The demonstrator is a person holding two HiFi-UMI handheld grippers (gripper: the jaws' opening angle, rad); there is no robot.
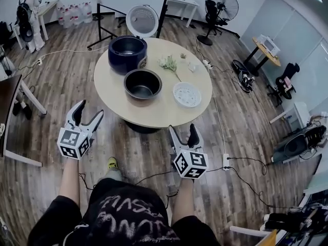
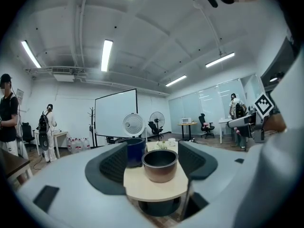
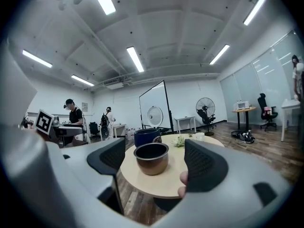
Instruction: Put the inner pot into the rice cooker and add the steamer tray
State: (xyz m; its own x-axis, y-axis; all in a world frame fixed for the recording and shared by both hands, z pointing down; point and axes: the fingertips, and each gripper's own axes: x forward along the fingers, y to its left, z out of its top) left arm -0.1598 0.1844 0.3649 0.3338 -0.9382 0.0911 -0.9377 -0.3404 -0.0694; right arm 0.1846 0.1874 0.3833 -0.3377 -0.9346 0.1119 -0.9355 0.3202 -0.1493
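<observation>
One round counter [image 1: 110, 88] carries one dark blue rice cooker [image 1: 127, 53] with its lid [image 1: 142, 20] up. One inner pot [image 1: 143, 83] stands just in front of the cooker, and one white steamer tray [image 1: 187, 94] lies to the pot's right, apart from it. There are two grippers, the left hand-held gripper [image 1: 89, 111] and the right hand-held gripper [image 1: 183, 132]. Both are short of the counter's near edge, pointing about level toward the pot. Their jaws are spread wide and empty, and the person's forearms [image 1: 69, 176] reach forward.
</observation>
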